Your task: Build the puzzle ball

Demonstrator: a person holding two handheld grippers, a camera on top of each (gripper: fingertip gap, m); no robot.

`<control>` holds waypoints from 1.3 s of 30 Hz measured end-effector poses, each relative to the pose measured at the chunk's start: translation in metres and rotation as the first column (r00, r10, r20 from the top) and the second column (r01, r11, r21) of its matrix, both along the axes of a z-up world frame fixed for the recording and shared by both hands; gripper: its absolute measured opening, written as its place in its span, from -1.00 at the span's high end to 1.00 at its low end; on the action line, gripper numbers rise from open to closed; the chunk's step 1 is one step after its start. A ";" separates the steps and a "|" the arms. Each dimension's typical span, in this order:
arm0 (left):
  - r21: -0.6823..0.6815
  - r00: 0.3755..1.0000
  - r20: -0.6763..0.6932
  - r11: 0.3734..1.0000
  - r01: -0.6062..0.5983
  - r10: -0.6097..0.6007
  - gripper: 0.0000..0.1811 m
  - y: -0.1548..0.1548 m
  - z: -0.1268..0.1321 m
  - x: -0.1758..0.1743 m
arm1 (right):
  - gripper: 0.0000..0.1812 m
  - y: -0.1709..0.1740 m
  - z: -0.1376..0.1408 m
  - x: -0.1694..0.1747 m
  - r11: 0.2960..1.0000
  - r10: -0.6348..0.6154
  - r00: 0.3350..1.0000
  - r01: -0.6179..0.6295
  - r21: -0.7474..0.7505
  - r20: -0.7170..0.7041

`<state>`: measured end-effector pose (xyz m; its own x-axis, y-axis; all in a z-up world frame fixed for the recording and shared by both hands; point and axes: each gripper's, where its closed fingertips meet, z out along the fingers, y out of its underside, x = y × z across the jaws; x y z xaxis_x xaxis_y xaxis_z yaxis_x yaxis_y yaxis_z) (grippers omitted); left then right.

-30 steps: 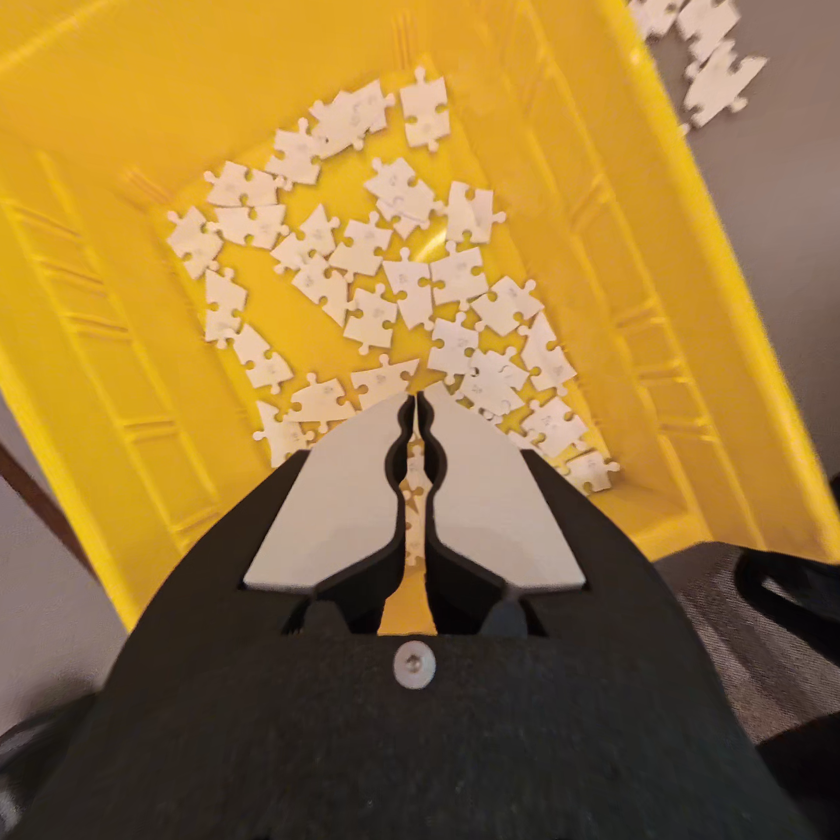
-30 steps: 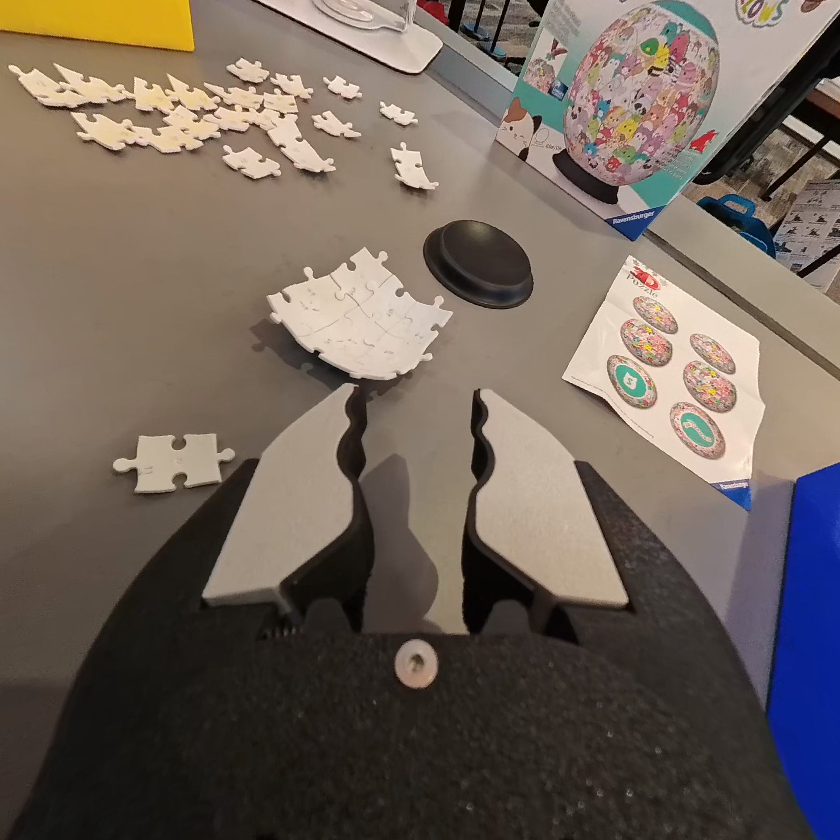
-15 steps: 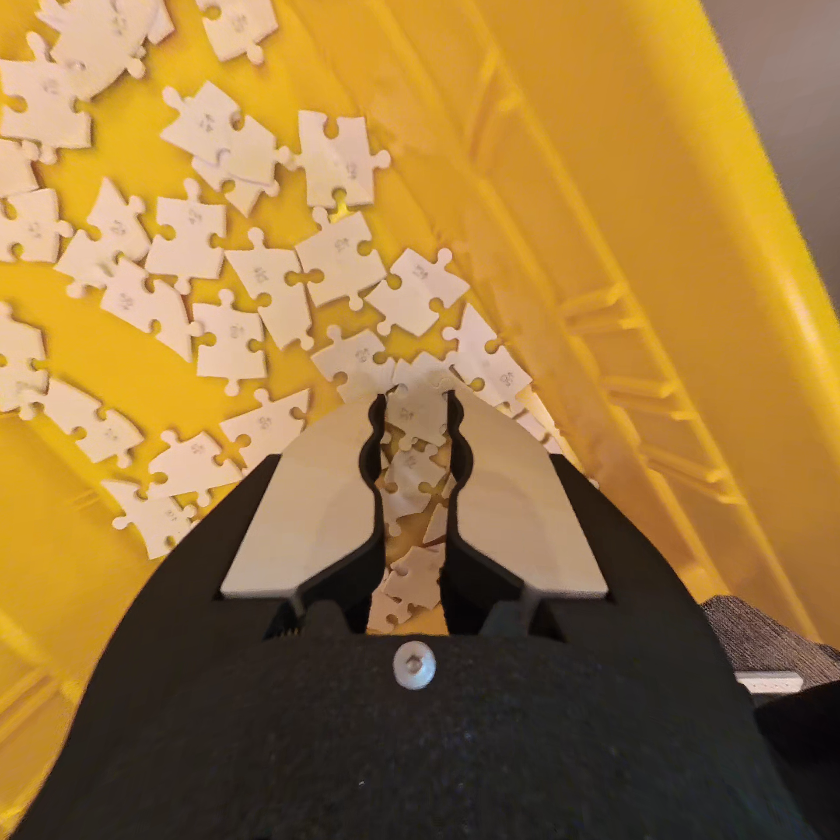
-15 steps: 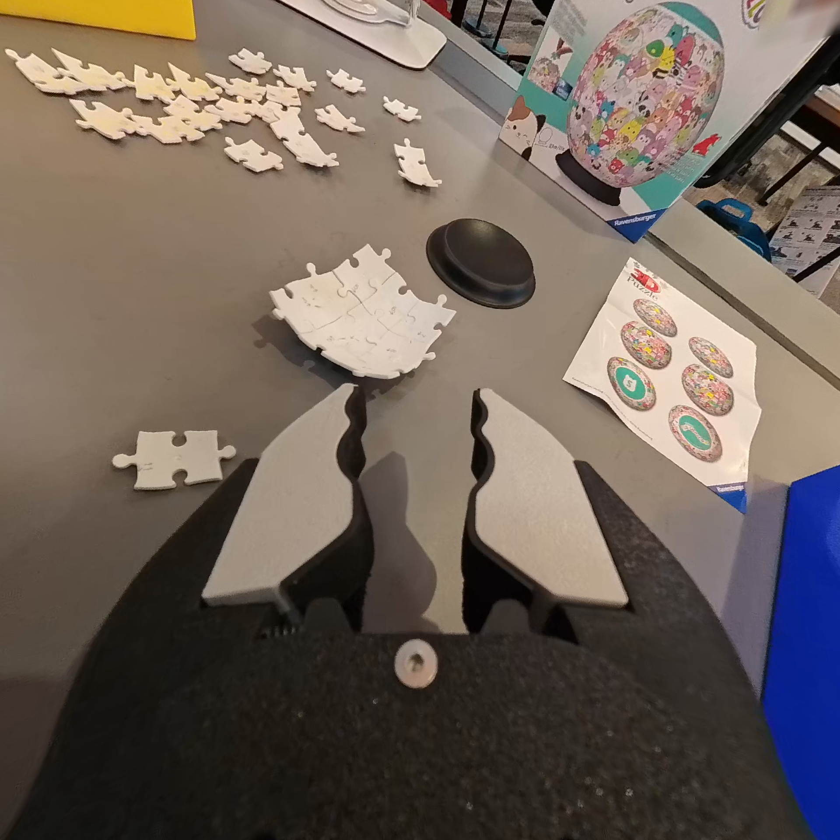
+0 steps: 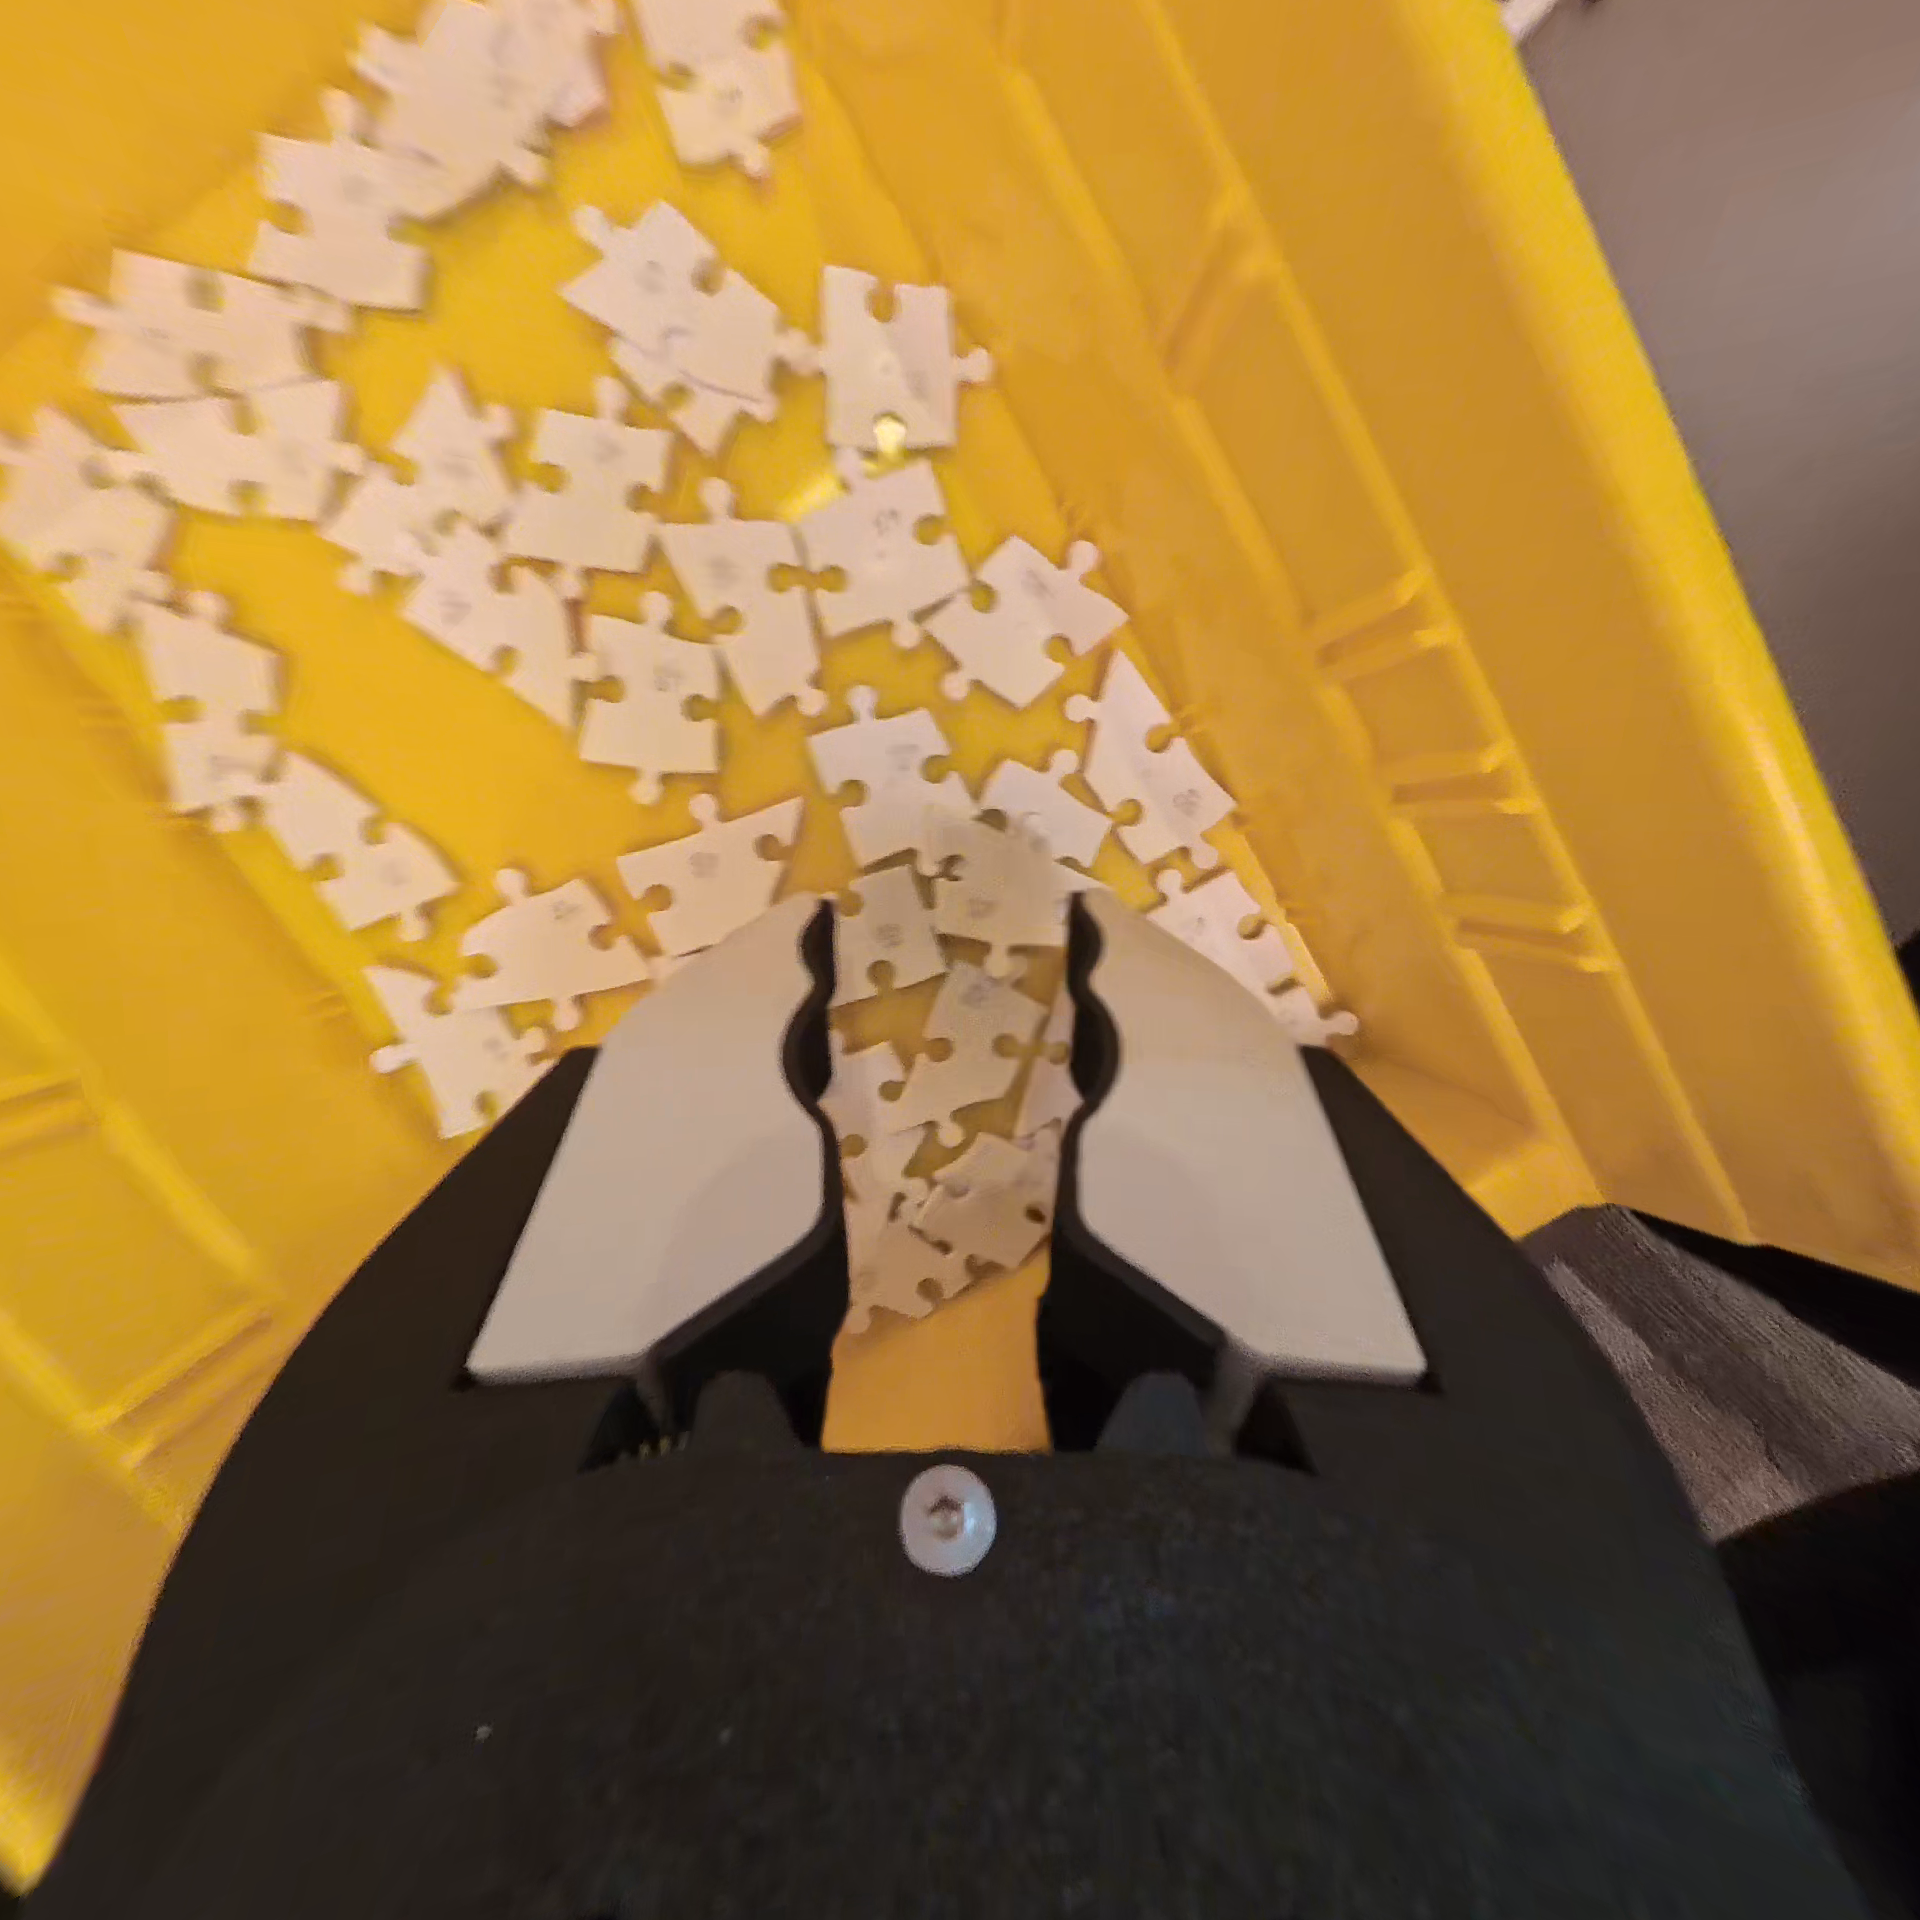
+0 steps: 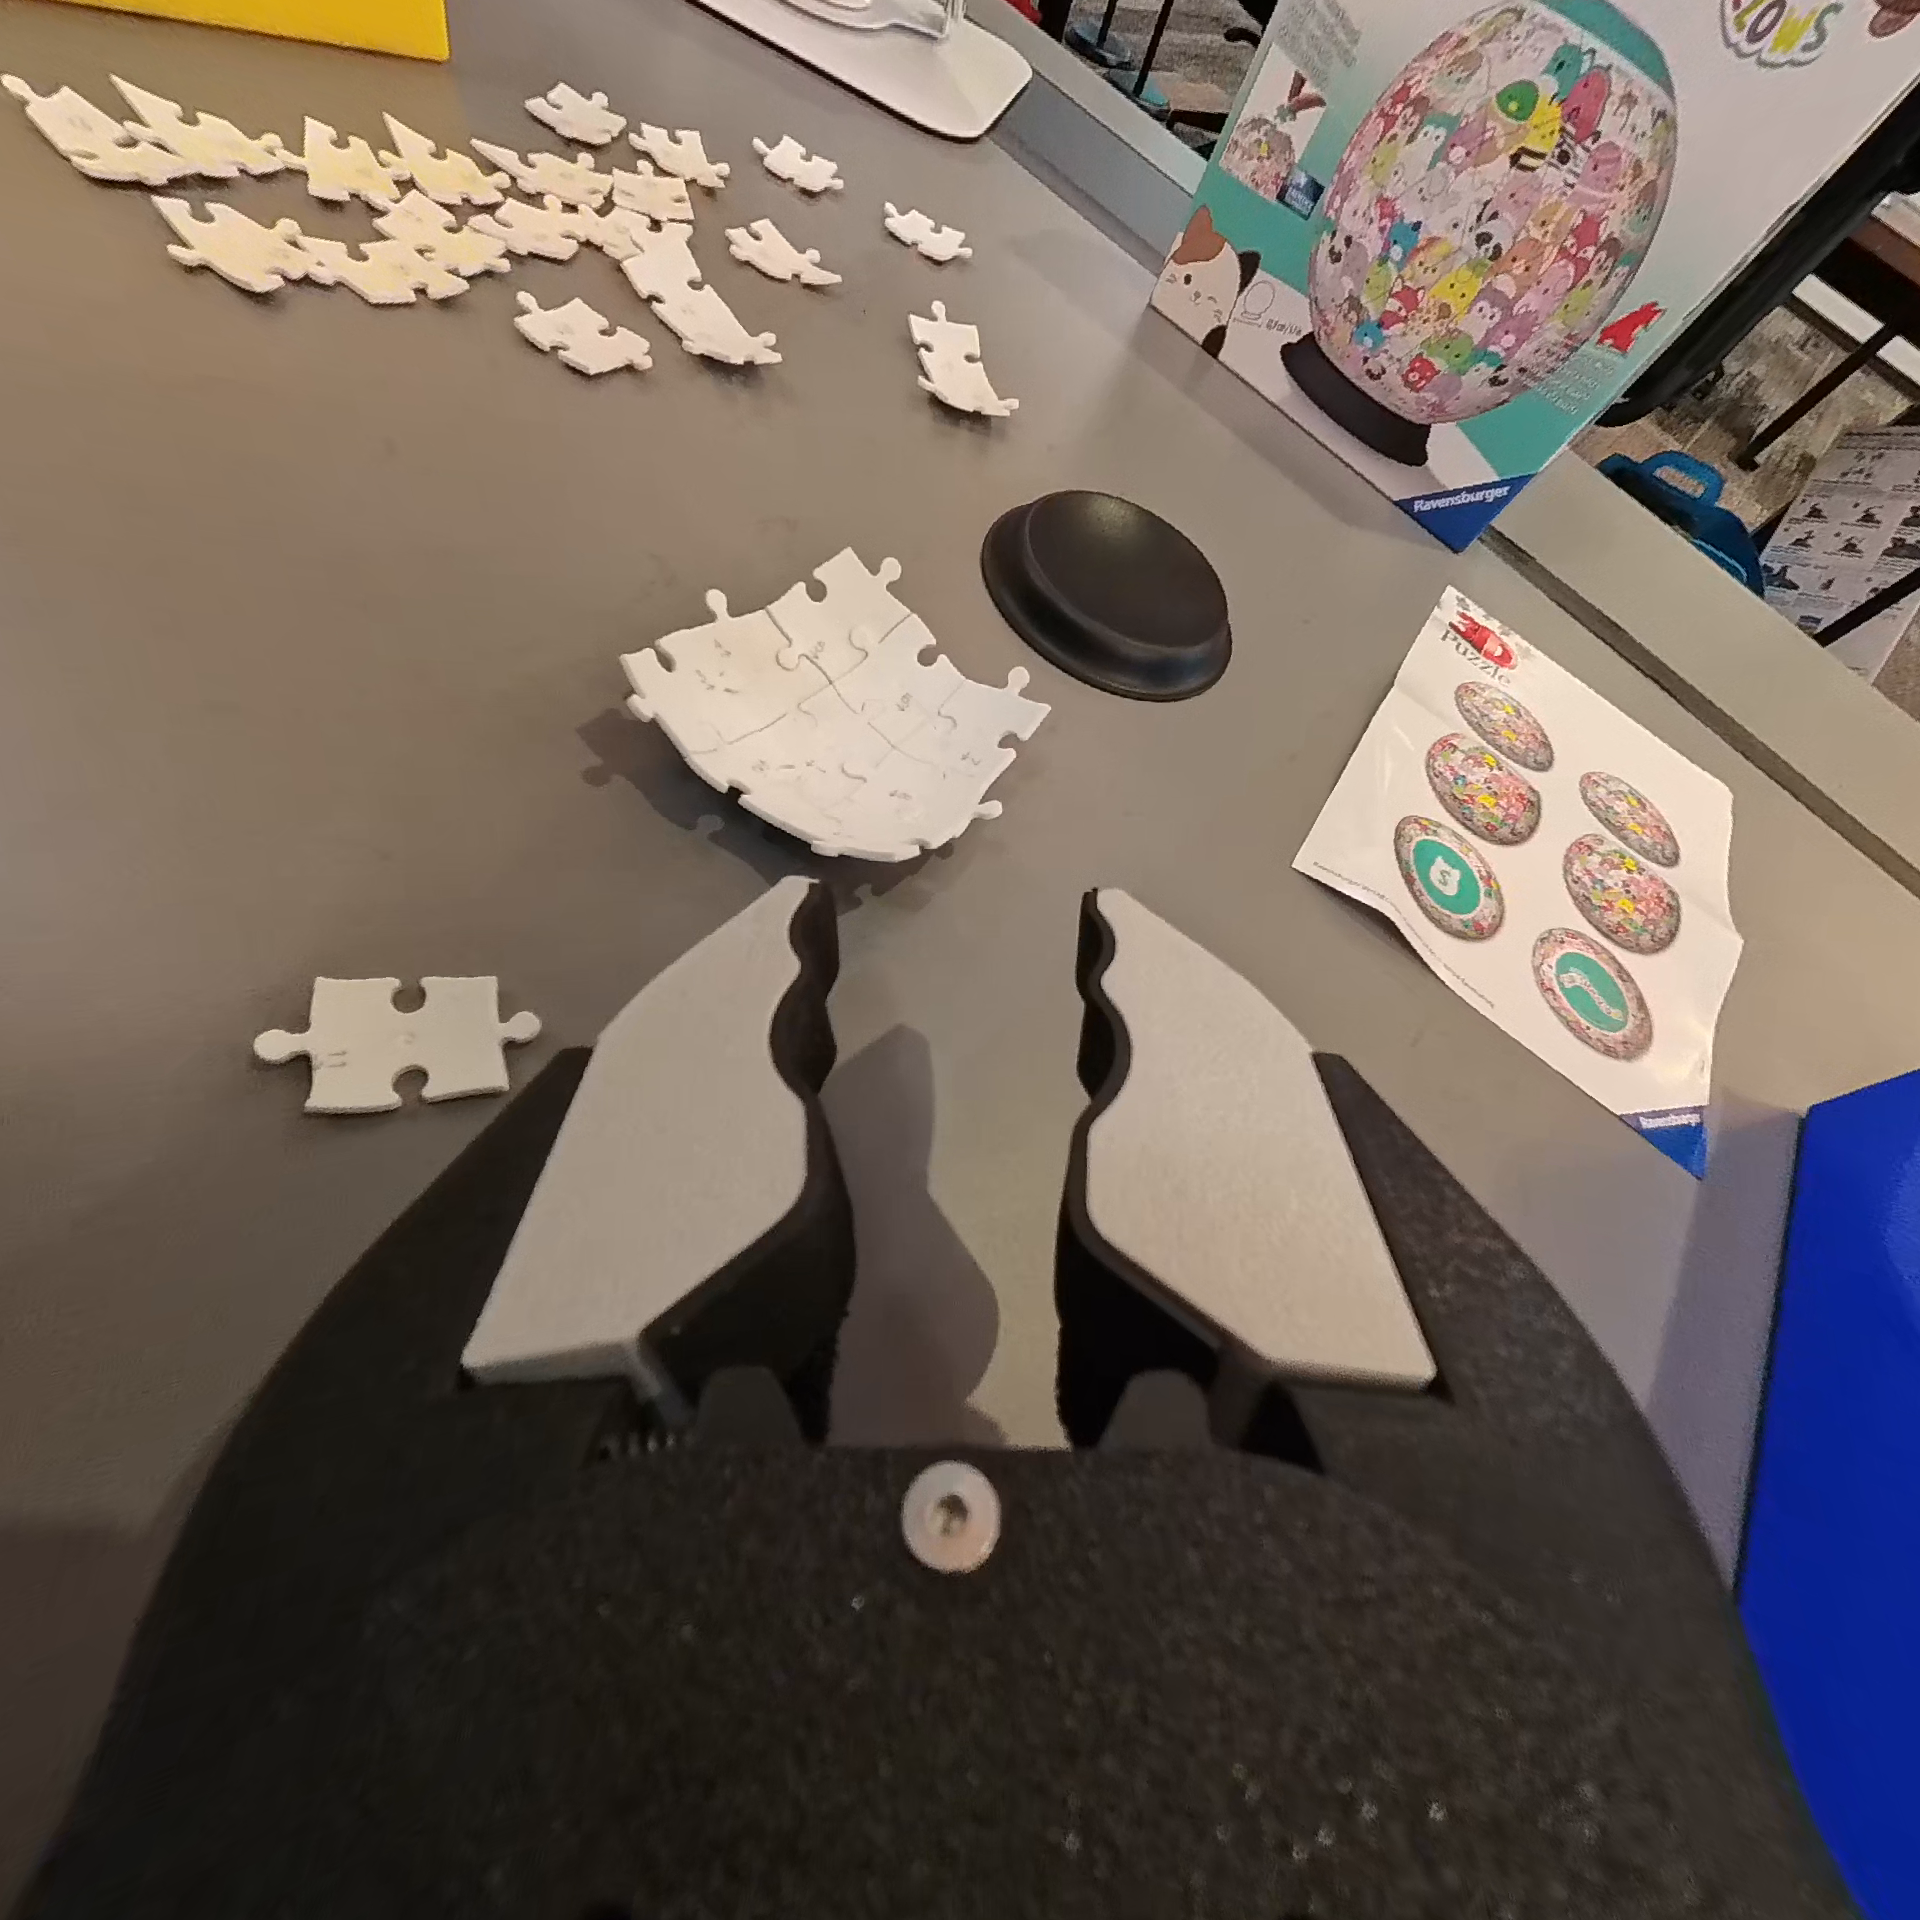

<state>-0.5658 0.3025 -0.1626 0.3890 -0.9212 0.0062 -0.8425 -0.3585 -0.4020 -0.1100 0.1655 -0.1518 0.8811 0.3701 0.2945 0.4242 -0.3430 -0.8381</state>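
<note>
My left gripper [image 5: 948,914] is open inside a yellow bin [image 5: 1351,520], its tips just above a heap of white puzzle pieces [image 5: 966,1091] near the bin's right wall. Many more loose pieces [image 5: 644,686] lie face down on the bin floor. My right gripper [image 6: 951,904] is open and empty above the grey table [image 6: 312,623]. A curved, partly joined shell of pieces [image 6: 831,727] rests just beyond its tips. A joined pair of pieces [image 6: 400,1039] lies to its left. A black round stand [image 6: 1107,608] sits beyond the shell.
Several loose white pieces [image 6: 436,218] are scattered at the far left of the table. The puzzle box [image 6: 1538,239] stands at the far right, a leaflet [image 6: 1538,894] lies right, and a blue object [image 6: 1849,1455] is at the right edge. A yellow bin corner [image 6: 312,26] shows top left. The tips of one gripper are about 50 cm away from the tips of the other.
My left gripper has gone from nearly shut to open and moved down into the bin toward the pieces by the right wall. My right gripper has barely moved.
</note>
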 end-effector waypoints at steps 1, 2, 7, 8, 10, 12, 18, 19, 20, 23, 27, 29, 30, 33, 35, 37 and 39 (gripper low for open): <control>-0.018 1.000 -0.018 1.000 0.015 -0.015 0.45 -0.004 -0.006 0.002 | 0.51 0.000 0.000 0.000 1.000 0.001 1.000 -0.001 0.000 0.002; -0.024 0.998 -0.050 0.999 0.027 -0.028 0.41 -0.007 -0.013 0.002 | 0.51 0.000 0.000 0.000 1.000 0.001 1.000 -0.001 0.000 0.004; -0.028 0.992 -0.112 0.998 0.047 -0.050 0.54 -0.010 -0.027 0.004 | 0.51 0.000 -0.001 -0.001 1.000 0.003 1.000 -0.003 0.001 0.011; -0.021 0.991 -0.122 0.999 0.047 -0.049 0.59 -0.009 -0.027 0.004 | 0.51 0.000 -0.001 -0.001 1.000 0.003 1.000 -0.003 0.000 0.012; 0.015 0.987 -0.154 0.998 0.058 -0.055 0.66 -0.007 -0.028 0.003 | 0.51 0.000 -0.001 -0.001 1.000 0.003 1.000 -0.003 0.000 0.015; 0.023 0.985 -0.157 0.997 0.069 -0.064 0.70 -0.007 -0.028 0.004 | 0.51 0.000 -0.001 -0.001 1.000 0.004 1.000 -0.003 -0.002 0.018; 0.025 0.993 -0.108 0.999 0.041 -0.038 0.71 -0.004 -0.022 0.005 | 0.51 0.000 -0.002 -0.002 1.000 0.005 1.000 -0.005 -0.003 0.022; 0.033 0.995 -0.093 0.999 0.039 -0.036 0.58 -0.002 -0.019 0.007 | 0.52 0.000 -0.002 -0.002 1.000 0.005 1.000 -0.005 -0.001 0.021; 0.047 0.996 -0.081 0.998 0.038 -0.034 0.50 0.000 -0.017 0.010 | 0.52 0.000 -0.001 -0.002 1.000 0.005 1.000 -0.005 0.000 0.020; 0.047 0.995 -0.084 0.998 0.053 -0.049 0.49 0.002 -0.019 0.014 | 0.51 0.000 -0.001 -0.002 1.000 0.005 1.000 -0.005 0.002 0.016; 0.018 0.993 -0.102 0.998 0.066 -0.064 0.74 0.000 -0.029 0.014 | 0.51 0.000 0.000 -0.002 1.000 0.006 1.000 -0.006 0.006 0.018; 0.014 0.991 -0.109 0.997 0.073 -0.071 0.79 -0.002 -0.029 0.012 | 0.51 0.000 -0.001 -0.002 1.000 0.005 1.000 -0.005 0.006 0.019; 0.015 0.992 -0.110 0.997 0.069 -0.067 0.83 -0.002 -0.029 0.011 | 0.51 0.000 -0.001 -0.002 1.000 0.005 1.000 -0.005 0.004 0.018; 0.010 0.996 -0.071 0.999 0.050 -0.049 0.96 -0.001 -0.020 0.009 | 0.51 0.000 -0.001 -0.001 1.000 0.005 1.000 -0.005 0.001 0.015; 0.024 0.999 -0.043 0.999 0.027 -0.026 0.96 0.002 -0.011 0.006 | 0.52 0.000 -0.001 -0.001 1.000 0.005 1.000 -0.005 0.002 0.014; 0.027 1.000 -0.027 1.000 0.011 -0.011 0.96 0.004 -0.004 0.002 | 0.51 0.000 -0.001 -0.001 1.000 0.006 1.000 -0.006 0.002 0.014; 0.029 1.000 -0.022 1.000 0.000 0.001 0.96 0.005 -0.001 -0.001 | 0.52 0.000 -0.001 -0.002 1.000 0.007 1.000 -0.007 0.002 0.014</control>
<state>-0.5668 0.3078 -0.1638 0.3892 -0.9207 -0.0294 -0.8512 -0.3472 -0.3936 -0.1117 0.1652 -0.1526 0.8743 0.3751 0.3081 0.4385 -0.3382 -0.8327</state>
